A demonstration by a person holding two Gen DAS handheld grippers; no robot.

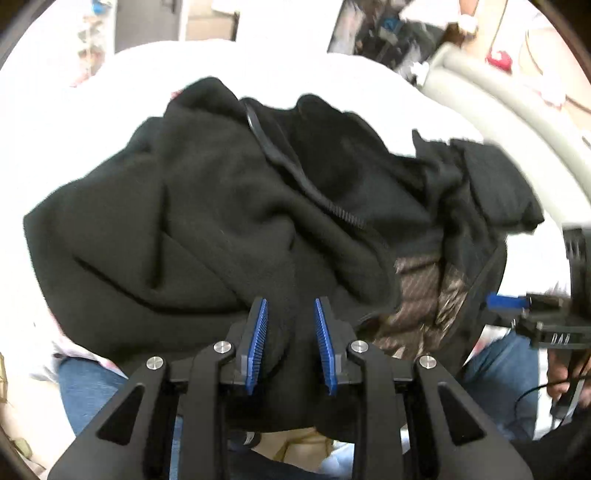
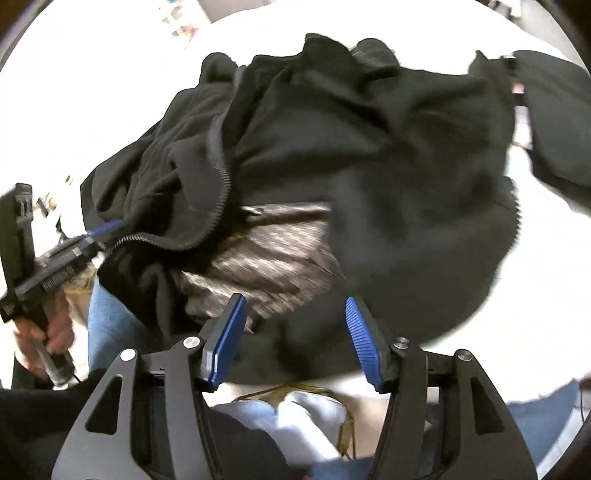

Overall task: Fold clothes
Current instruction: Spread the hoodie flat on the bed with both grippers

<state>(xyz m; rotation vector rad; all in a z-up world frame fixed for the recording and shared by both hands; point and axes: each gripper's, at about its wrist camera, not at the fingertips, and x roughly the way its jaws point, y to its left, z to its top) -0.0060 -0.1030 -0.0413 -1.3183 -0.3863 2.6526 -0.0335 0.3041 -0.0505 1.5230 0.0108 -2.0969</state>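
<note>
Left wrist view: the left tool (image 1: 290, 314) has its blue pads partly shut on a fold of the black jacket (image 1: 229, 206). That jacket lies bunched on a white bed (image 1: 92, 122), with cluttered shelves (image 1: 388, 29) behind. Right wrist view: the right tool (image 2: 295, 314) is wide open, holding nothing, just above the jacket's near edge.
</note>
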